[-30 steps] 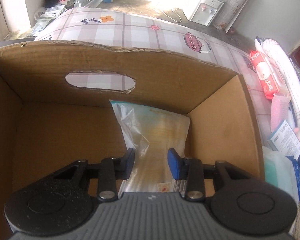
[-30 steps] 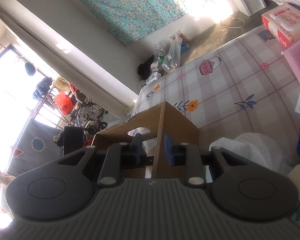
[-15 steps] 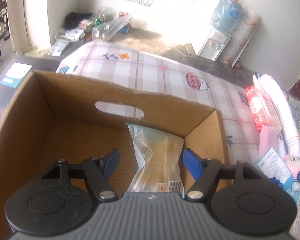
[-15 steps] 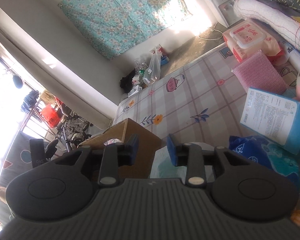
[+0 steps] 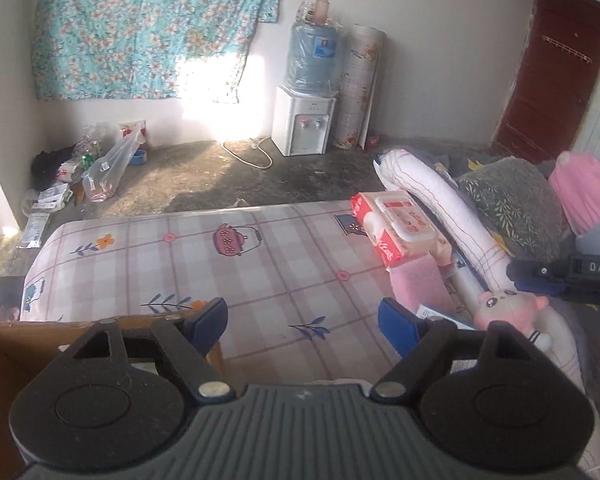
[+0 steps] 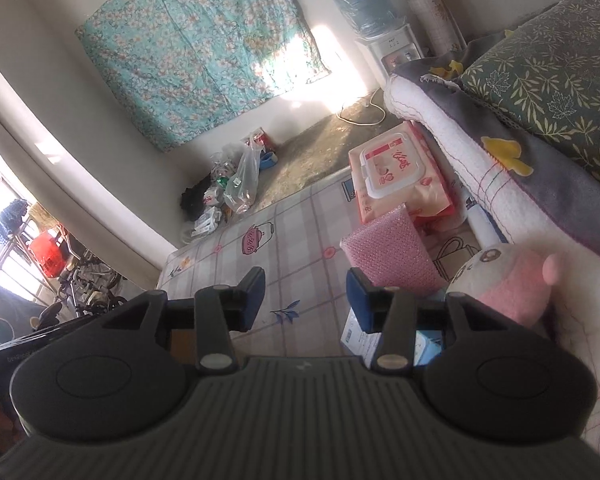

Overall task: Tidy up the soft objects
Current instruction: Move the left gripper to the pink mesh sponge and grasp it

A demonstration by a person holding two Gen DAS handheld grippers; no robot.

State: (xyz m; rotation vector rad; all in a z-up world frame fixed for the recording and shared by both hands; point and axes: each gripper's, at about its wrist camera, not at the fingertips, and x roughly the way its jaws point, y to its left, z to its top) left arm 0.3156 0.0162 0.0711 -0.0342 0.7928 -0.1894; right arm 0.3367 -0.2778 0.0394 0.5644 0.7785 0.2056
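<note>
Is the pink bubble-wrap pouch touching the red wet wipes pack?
Touching. The right wrist view shows the top edge of the pink bubble-wrap pouch lying over the near end of the wet wipes pack, no gap between them.

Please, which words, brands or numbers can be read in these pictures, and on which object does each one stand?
"DAS": white letters on the black device at the right edge of the left wrist view.
Red script on the wet wipes pack: too blurred to read.
Print on the blue and white box: too small.
</note>
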